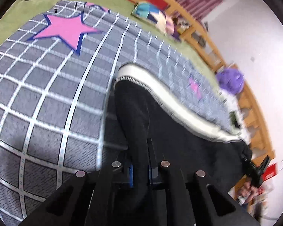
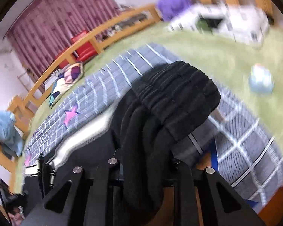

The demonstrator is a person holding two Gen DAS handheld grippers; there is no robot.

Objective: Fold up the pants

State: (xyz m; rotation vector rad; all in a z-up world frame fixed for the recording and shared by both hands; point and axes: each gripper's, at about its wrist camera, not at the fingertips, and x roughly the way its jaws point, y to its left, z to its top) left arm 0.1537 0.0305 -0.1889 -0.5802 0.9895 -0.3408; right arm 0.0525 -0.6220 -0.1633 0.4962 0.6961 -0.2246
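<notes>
The black pants (image 1: 160, 124) hang over the grid mat (image 1: 47, 94), stretched between both claws. The right claw (image 2: 147, 162) grasps the bunched waistband, the left claw (image 1: 141, 162) is clenched on cloth; thick folds could slip free.

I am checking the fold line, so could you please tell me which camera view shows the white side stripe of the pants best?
The left wrist view: the white side stripe runs in a long curve along the edge of the black pants, above the grid mat. The right wrist view shows only a short, blurred stretch of the stripe behind the bunched waistband.
</notes>
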